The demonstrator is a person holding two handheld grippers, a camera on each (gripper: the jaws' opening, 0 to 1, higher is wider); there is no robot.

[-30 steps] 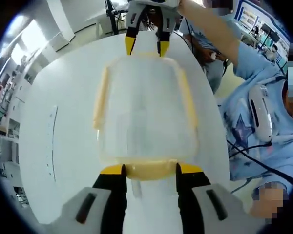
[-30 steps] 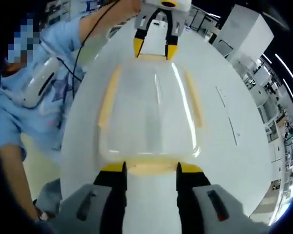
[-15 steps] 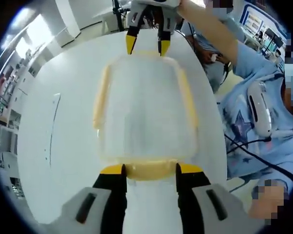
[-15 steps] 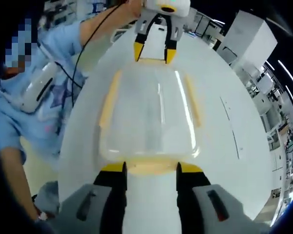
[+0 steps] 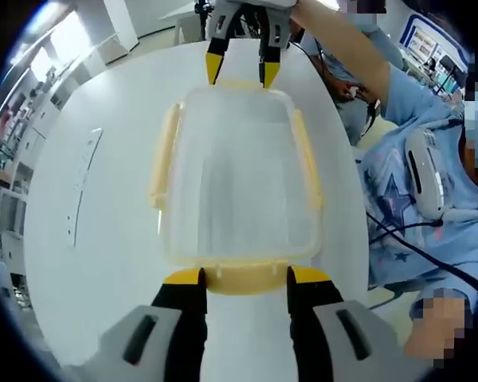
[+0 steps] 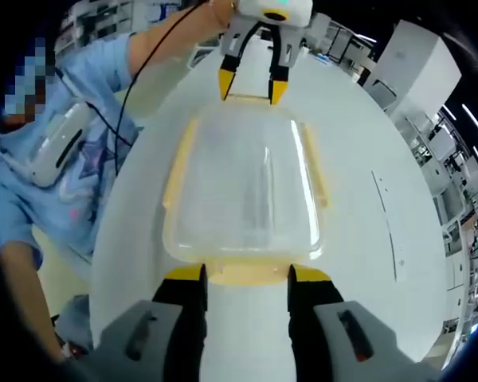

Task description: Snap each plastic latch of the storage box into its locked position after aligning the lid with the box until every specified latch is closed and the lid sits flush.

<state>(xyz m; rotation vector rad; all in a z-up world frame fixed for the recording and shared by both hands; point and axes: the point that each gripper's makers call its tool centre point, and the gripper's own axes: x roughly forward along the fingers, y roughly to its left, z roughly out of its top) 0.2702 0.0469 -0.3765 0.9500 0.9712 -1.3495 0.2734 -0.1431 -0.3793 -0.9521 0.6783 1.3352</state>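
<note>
The clear plastic storage box with yellow latches (image 5: 237, 187) sat on the white table (image 5: 95, 239), apparently lower than a second earlier. Left gripper (image 5: 244, 276) and right gripper (image 6: 244, 273) stood parted, straddling opposite end latches.

The box (image 5: 237, 171) lies on the table (image 5: 95, 207), lid (image 6: 243, 187) on it. One hand-held gripper (image 5: 244, 280) stands at each short end, left (image 6: 252, 83) facing right (image 5: 239, 76). Latches (image 5: 163, 159) run along both long sides. A person (image 5: 430, 183) stands beside the table.
</note>
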